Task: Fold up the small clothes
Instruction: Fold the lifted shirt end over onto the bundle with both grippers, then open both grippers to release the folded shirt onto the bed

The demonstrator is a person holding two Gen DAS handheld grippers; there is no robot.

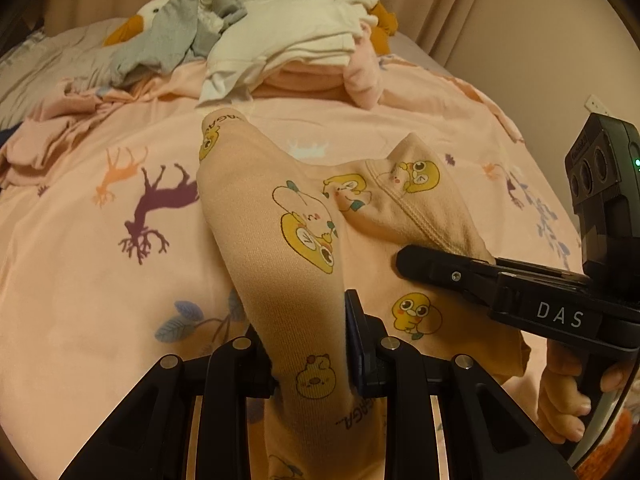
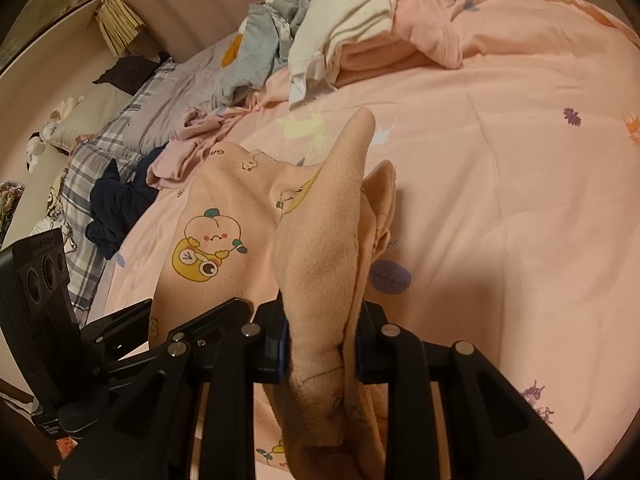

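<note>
A peach cartoon-print garment (image 1: pixel 304 216) was held above the pink bedspread (image 1: pixel 100 300). The left claw (image 1: pixel 310 344) was clamped on one bunched fold; the right claw (image 2: pixel 320 344) was pinched on another edge. A heap of unfolded clothes (image 1: pixel 280 48) lay beyond, well apart.

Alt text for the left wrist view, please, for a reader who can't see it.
The left gripper pinches a peach garment printed with yellow cartoon ducks between its fingers, above a pink bedspread with animal silhouettes. The right gripper, marked DAS, reaches in from the right and grips the same garment. Unfolded white, grey and pink clothes are piled behind.
</note>
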